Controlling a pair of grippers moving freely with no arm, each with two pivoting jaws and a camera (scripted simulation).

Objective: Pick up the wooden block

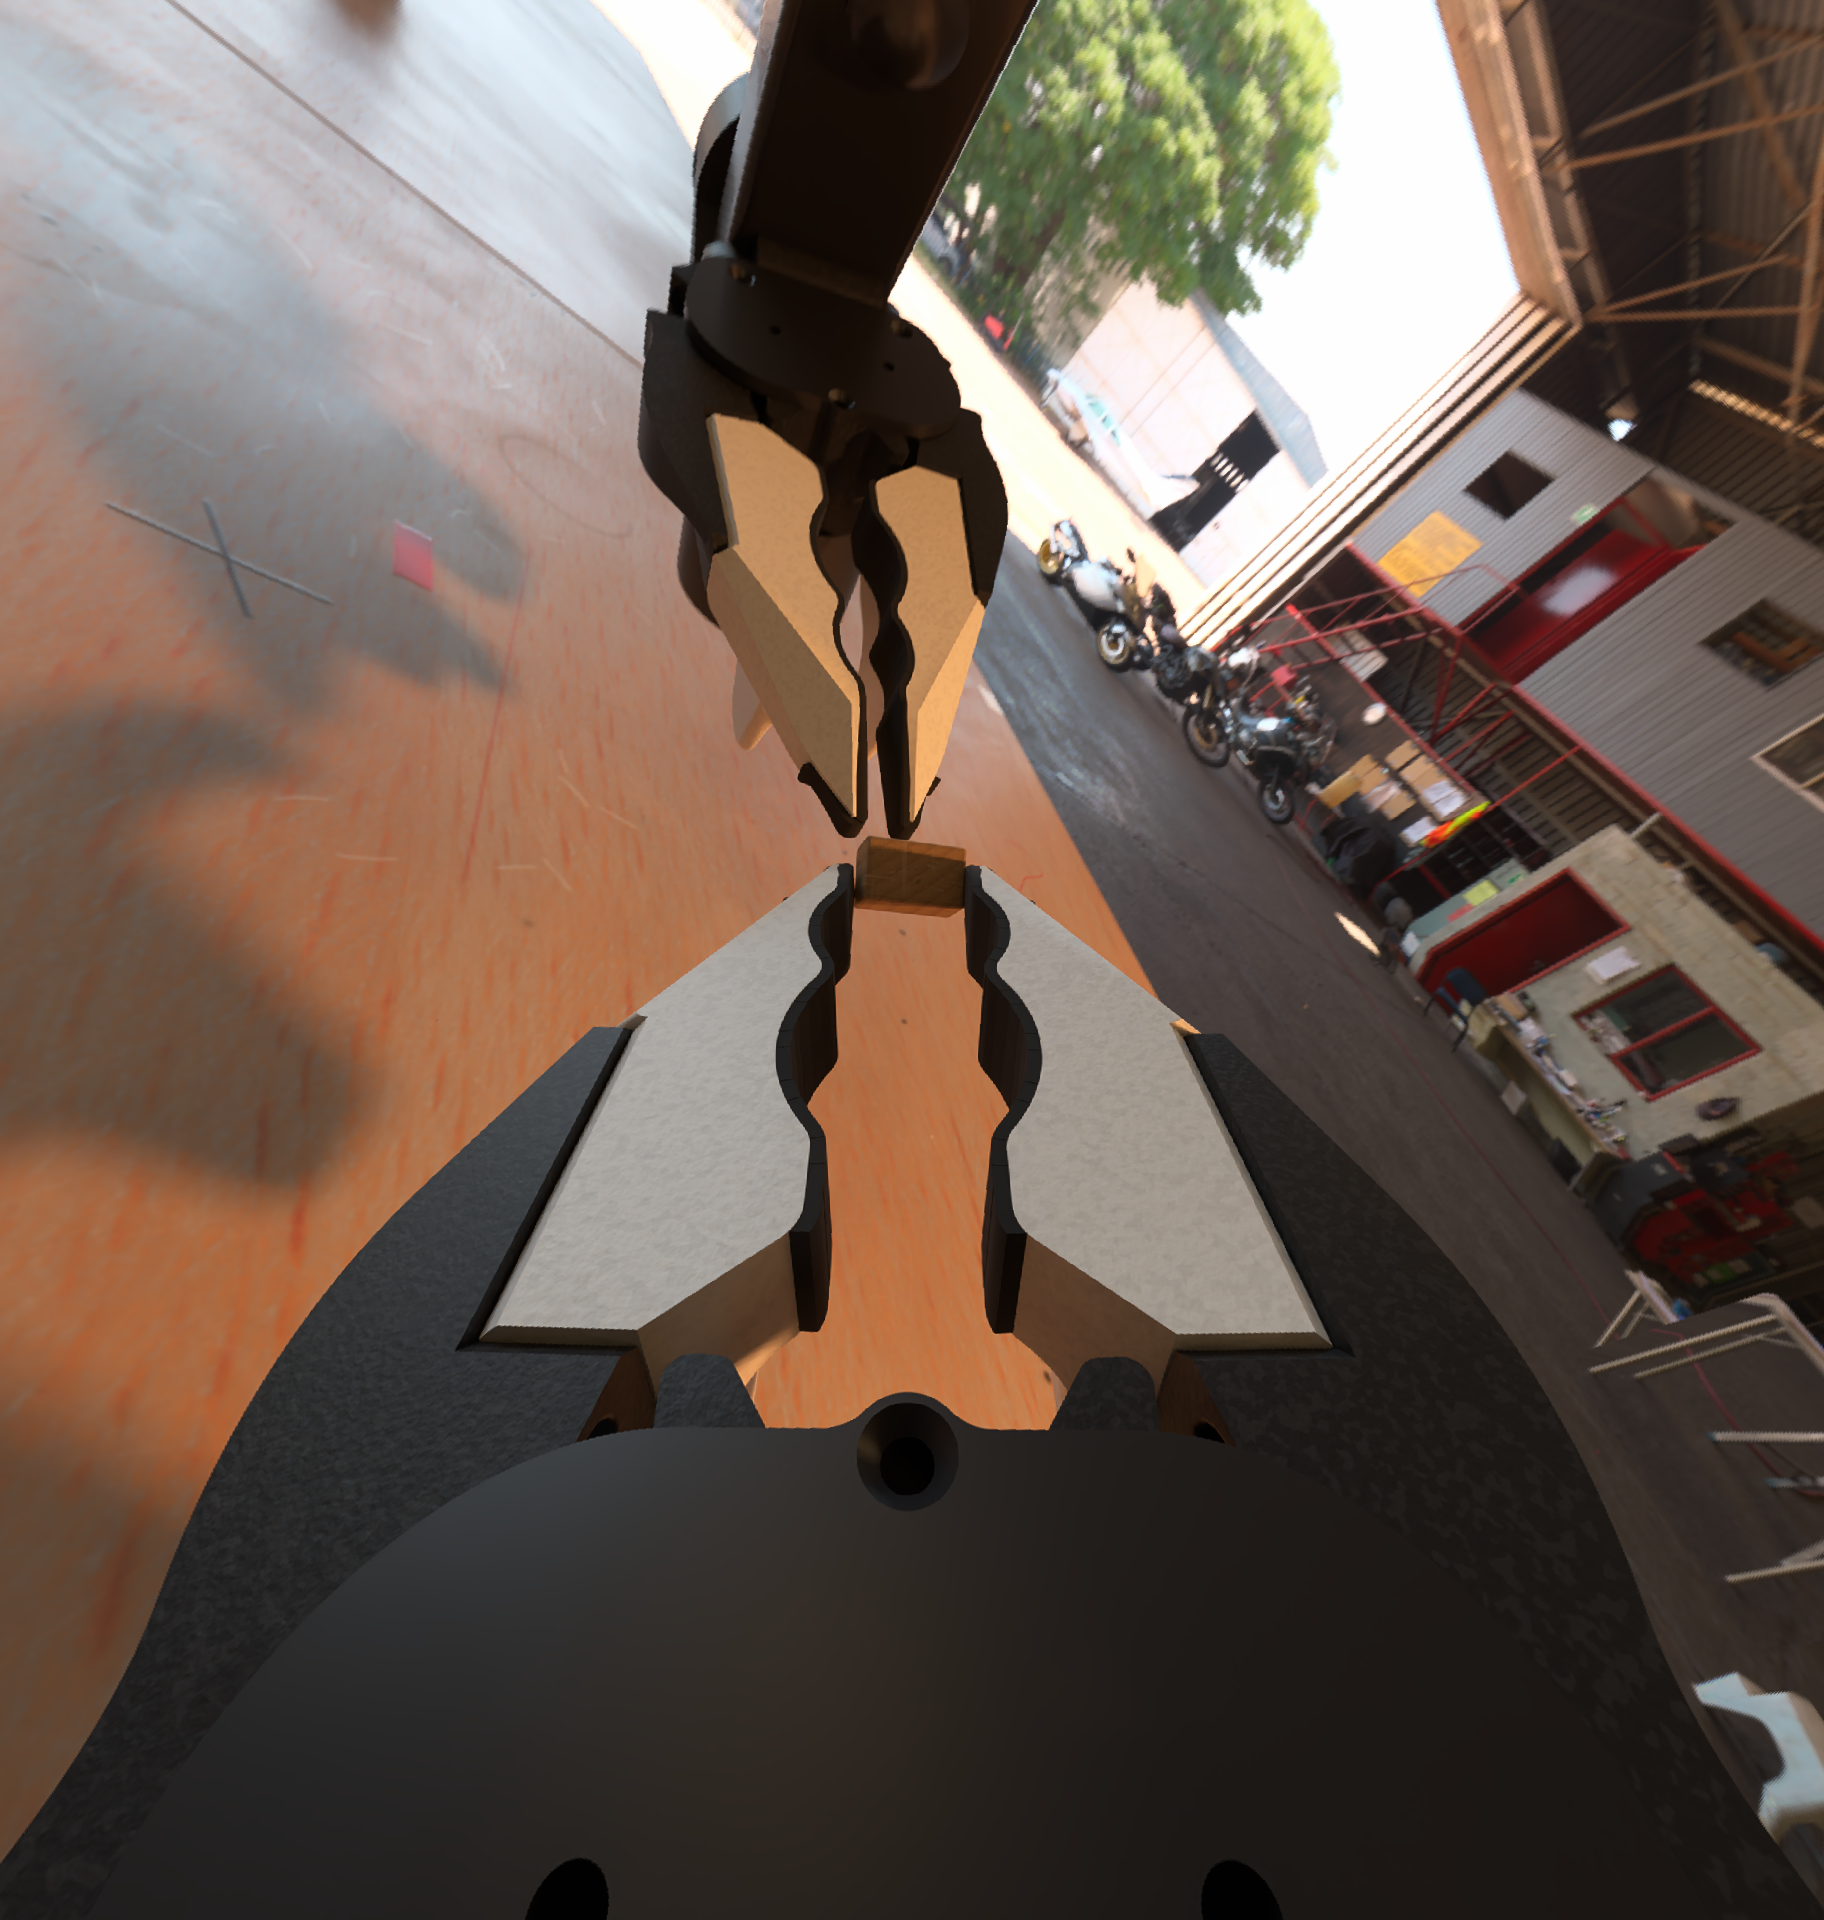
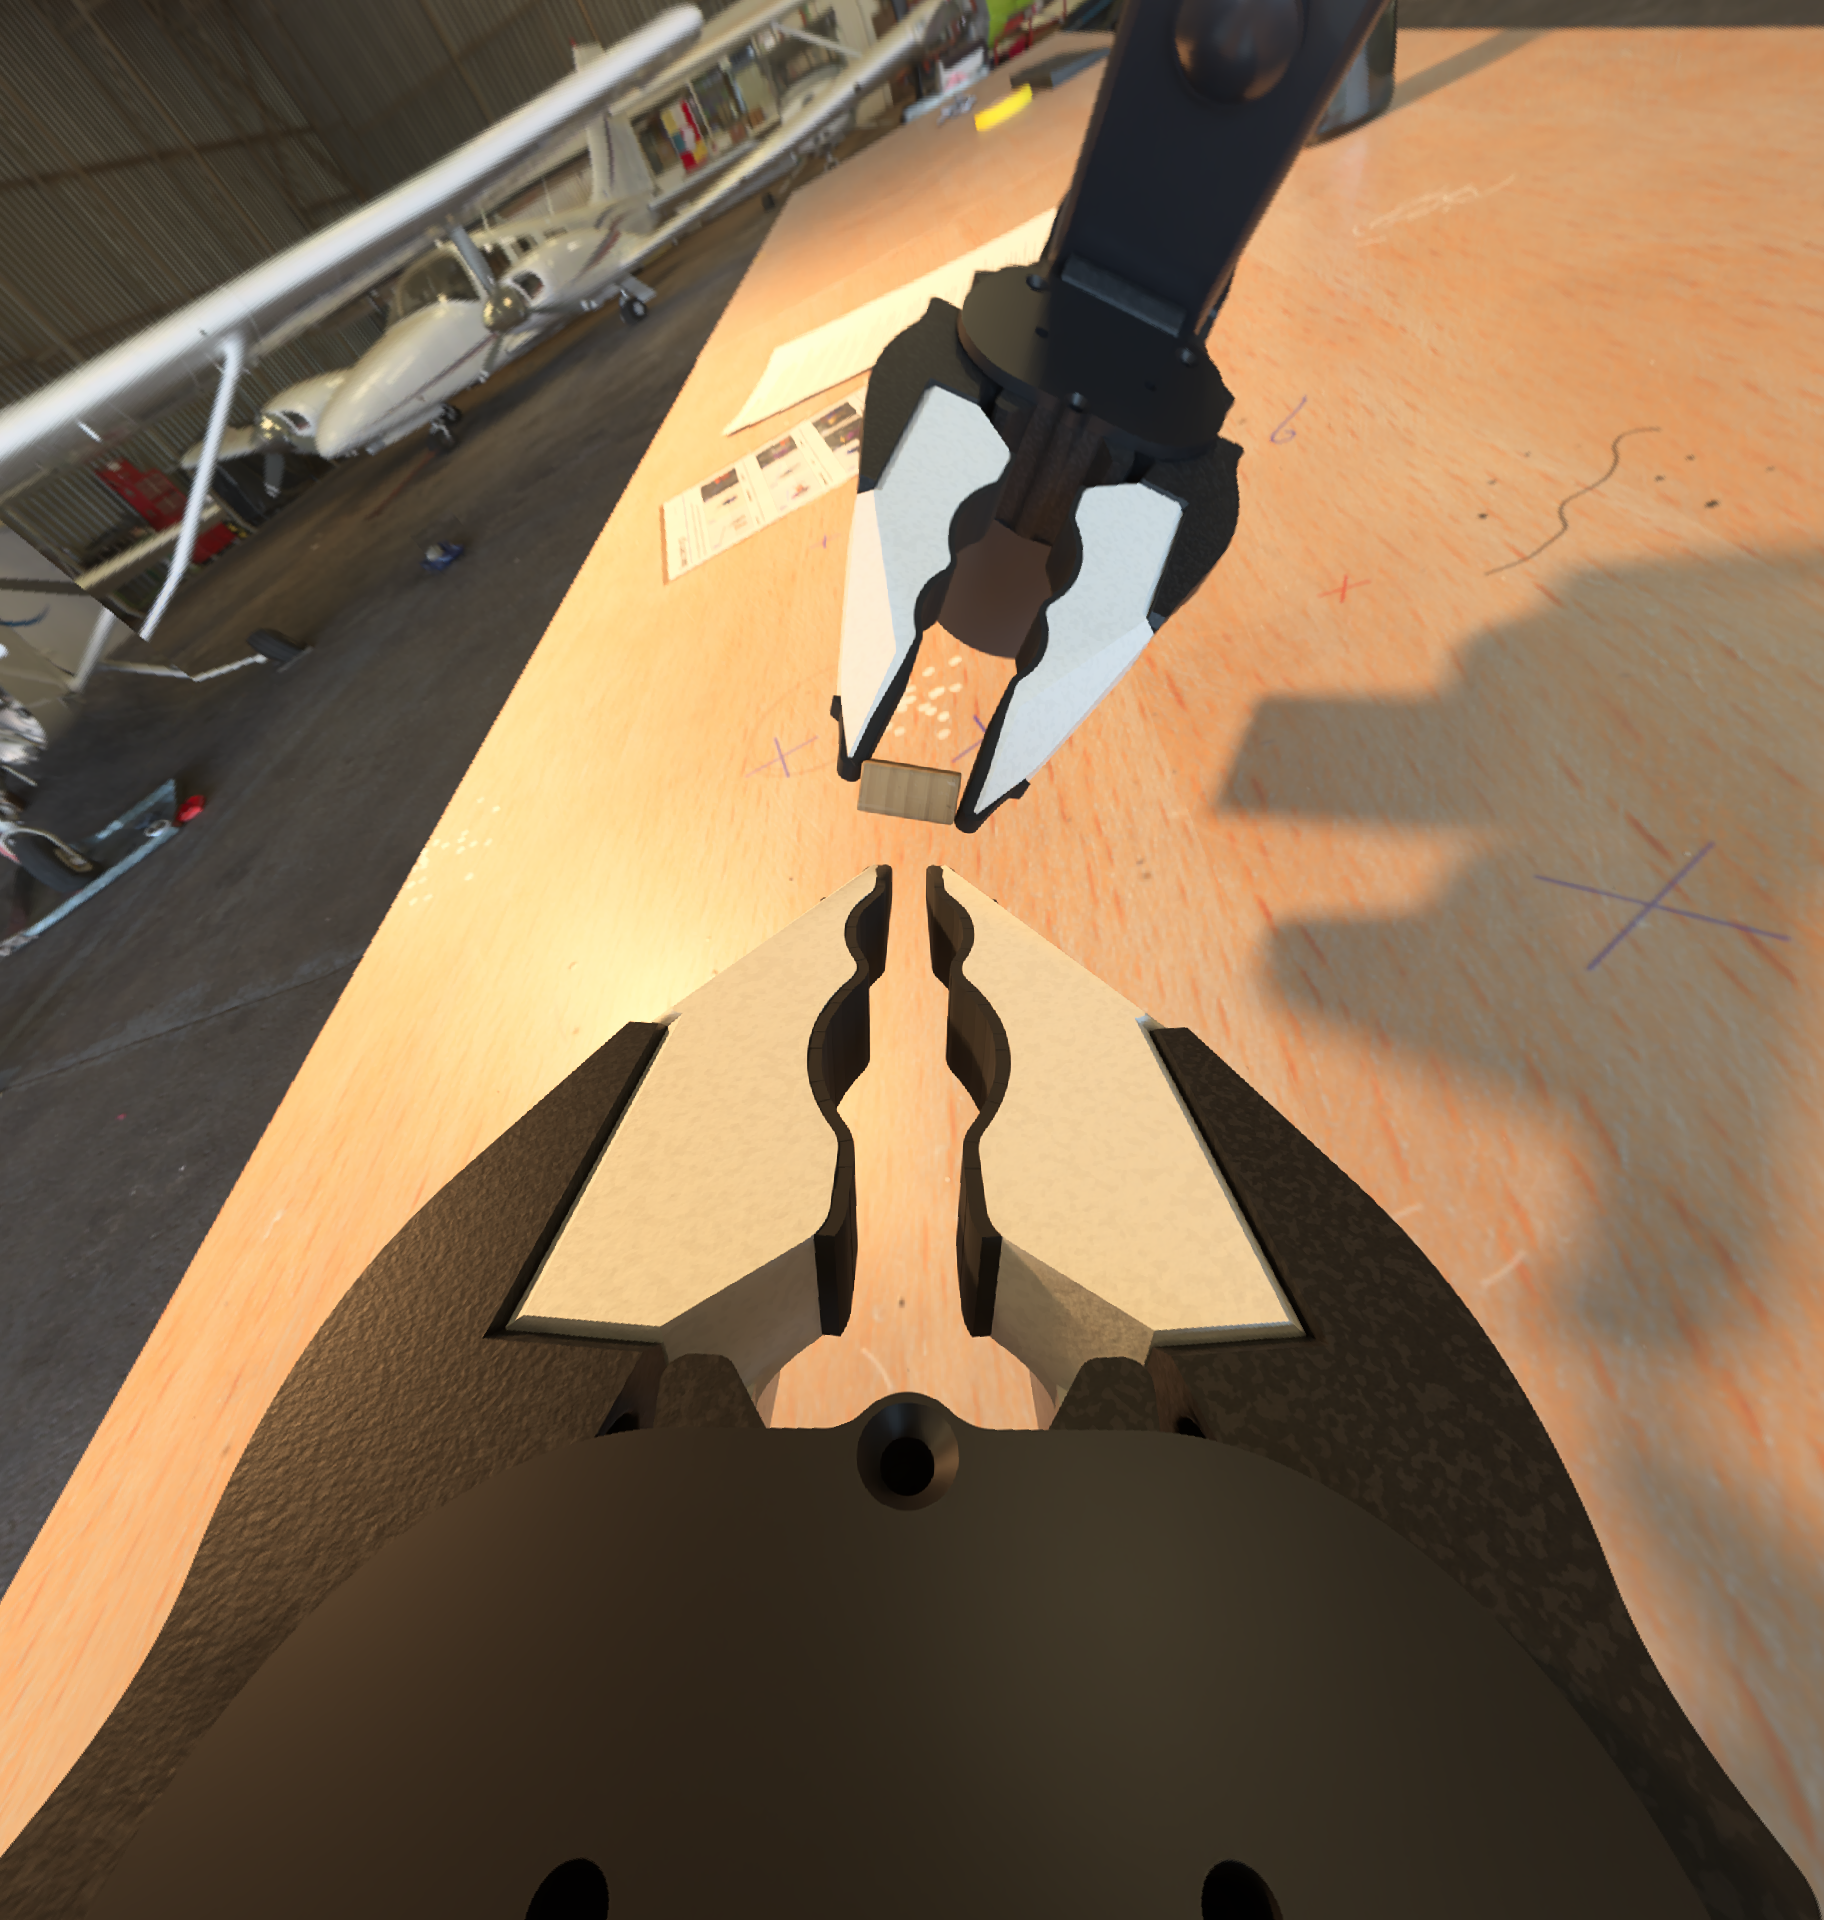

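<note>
Wooden block (image 1: 909, 879), long axis spanning the fingertips of the grasping left tool (image 1: 909, 883); right tool (image 2: 908, 873), nearly clenched and empty, faces it.

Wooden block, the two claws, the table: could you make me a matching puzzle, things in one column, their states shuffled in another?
1 wooden block
2 left gripper
3 right gripper
4 table

A fingers nearly together, empty
B orange, pen crosses on it
C shut on the block
D pinched between fingertips

Pairs: 1-D, 2-C, 3-A, 4-B
</note>
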